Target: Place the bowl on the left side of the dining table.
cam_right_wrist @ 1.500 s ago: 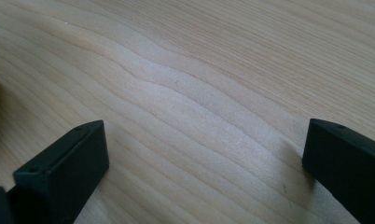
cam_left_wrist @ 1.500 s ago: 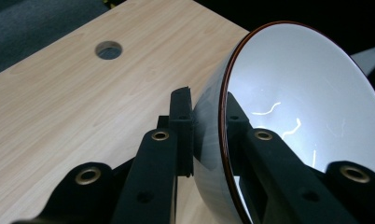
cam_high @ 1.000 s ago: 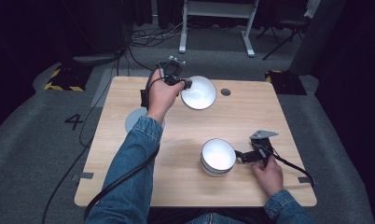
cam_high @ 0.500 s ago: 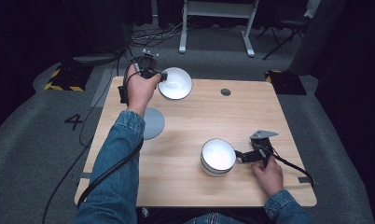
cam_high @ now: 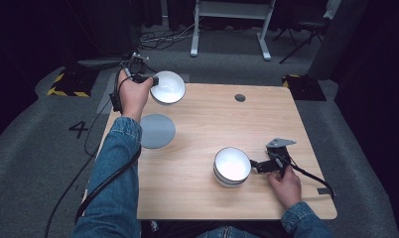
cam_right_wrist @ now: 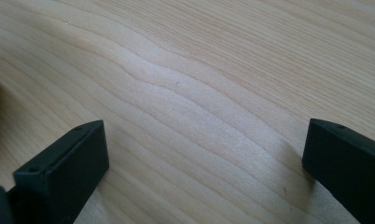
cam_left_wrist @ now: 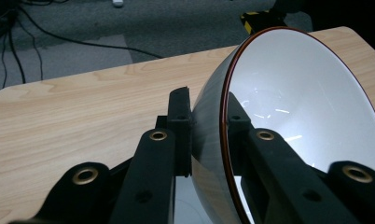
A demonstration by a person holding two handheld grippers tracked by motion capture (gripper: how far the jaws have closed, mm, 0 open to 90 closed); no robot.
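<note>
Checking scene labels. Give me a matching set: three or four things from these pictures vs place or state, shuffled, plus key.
1. white bowl
2. grey disc
3. bowl stack
4. right gripper

A. lies flat on the table, near its left edge
B. jaws open, nothing between them
C. tilted, rim clamped by the left gripper
D. stands on the table, near the person's side

Pairs: 1-C, 2-A, 3-D, 4-B

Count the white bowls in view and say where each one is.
2. One bowl is held by its rim in the left claw over the table's far left corner; the other bowl sits near the right claw.
</note>
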